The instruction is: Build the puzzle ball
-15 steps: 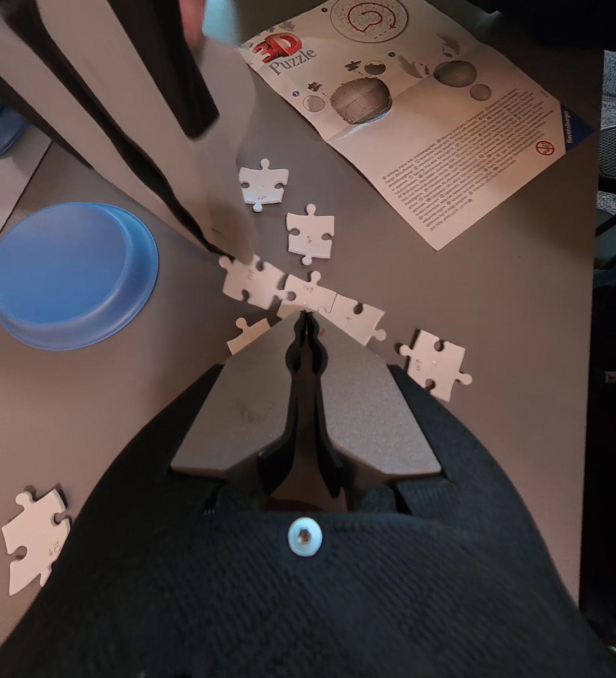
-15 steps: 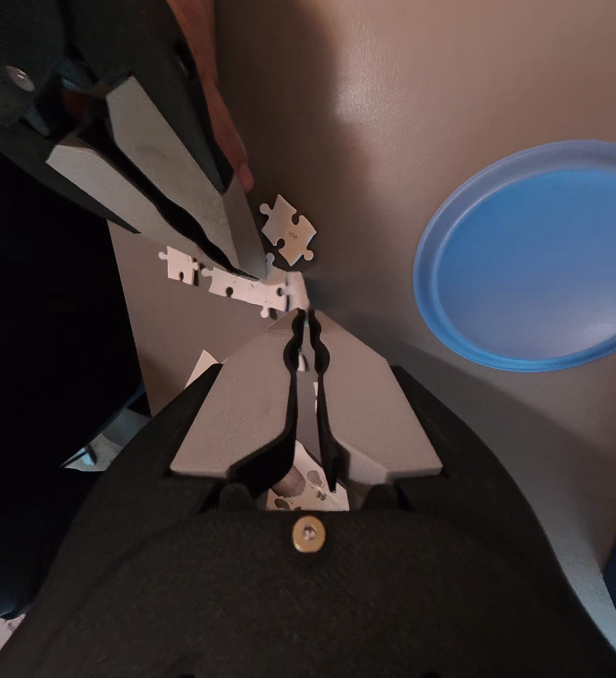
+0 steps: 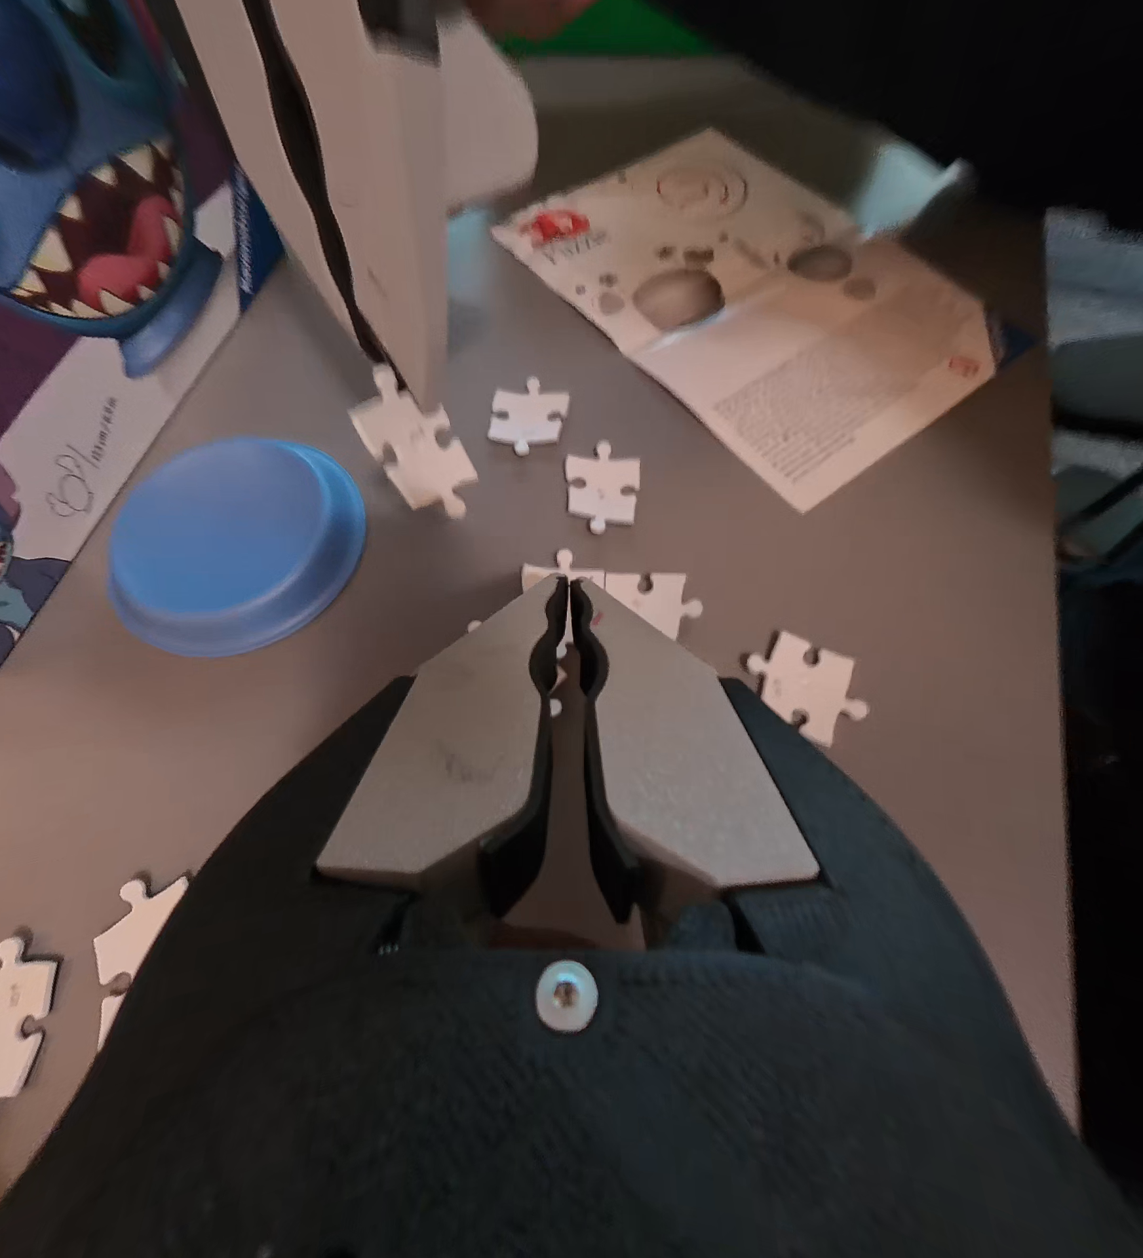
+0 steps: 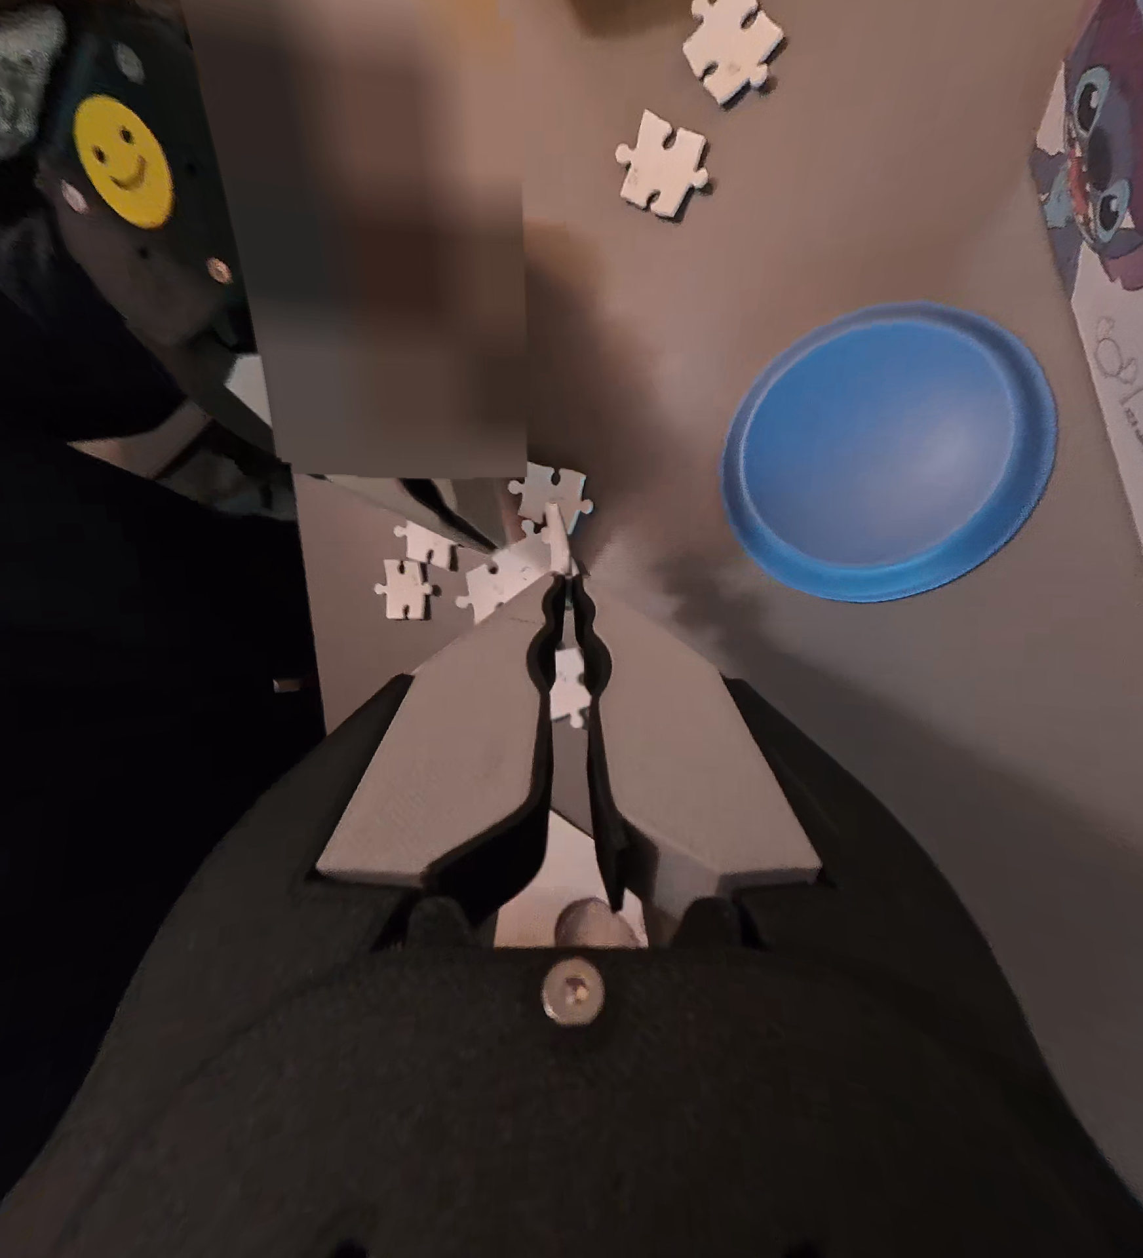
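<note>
Lifted off the grey table (image 3: 895,613) since half a second ago, the joined white pieces (image 3: 415,449) hang pinched in the right gripper (image 3: 395,374), while the left gripper (image 3: 567,585), jaws closed, pinches another strip (image 3: 650,599); light, thin, easily unclipped, best gripped by edges.

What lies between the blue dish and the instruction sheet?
In the left wrist view, loose white puzzle pieces lie between the blue dish and the instruction sheet.
</note>
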`<state>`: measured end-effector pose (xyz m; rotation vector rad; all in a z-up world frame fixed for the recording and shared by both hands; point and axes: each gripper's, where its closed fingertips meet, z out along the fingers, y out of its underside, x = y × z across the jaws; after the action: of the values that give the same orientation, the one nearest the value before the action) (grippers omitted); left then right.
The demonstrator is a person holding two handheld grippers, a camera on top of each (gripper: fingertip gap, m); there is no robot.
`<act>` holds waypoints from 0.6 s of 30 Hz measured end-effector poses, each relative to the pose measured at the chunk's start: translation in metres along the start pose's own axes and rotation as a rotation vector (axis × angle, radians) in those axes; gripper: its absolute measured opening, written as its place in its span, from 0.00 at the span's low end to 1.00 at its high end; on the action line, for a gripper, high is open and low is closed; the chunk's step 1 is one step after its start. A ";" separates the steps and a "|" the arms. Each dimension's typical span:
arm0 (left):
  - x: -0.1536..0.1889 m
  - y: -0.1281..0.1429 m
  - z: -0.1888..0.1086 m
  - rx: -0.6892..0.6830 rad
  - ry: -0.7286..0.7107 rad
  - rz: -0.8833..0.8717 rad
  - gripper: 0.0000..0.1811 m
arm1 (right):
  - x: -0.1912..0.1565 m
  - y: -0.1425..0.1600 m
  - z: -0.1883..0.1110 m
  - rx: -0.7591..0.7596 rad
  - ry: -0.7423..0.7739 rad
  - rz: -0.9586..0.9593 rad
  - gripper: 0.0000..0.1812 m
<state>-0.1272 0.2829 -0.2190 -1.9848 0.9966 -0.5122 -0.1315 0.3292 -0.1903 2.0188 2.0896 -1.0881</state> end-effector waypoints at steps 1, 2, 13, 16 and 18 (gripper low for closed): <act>0.001 0.005 0.003 -0.026 -0.001 0.020 0.00 | -0.002 0.000 -0.001 0.031 -0.008 0.019 0.00; 0.003 0.010 0.006 -0.054 0.003 0.040 0.00 | -0.003 0.001 -0.001 0.057 -0.014 0.038 0.00; 0.024 0.024 0.011 -0.138 -0.092 0.043 0.00 | -0.002 0.023 0.021 0.118 0.027 0.099 0.00; 0.028 0.018 0.009 -0.097 -0.080 -0.013 0.00 | -0.003 0.024 0.019 0.127 0.050 0.084 0.00; 0.030 0.015 0.008 -0.080 -0.057 -0.055 0.01 | -0.002 0.025 0.012 0.142 0.072 0.079 0.00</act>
<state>-0.1106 0.2578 -0.2365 -2.0911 0.9429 -0.4490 -0.1141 0.3186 -0.2097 2.2157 1.9986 -1.1993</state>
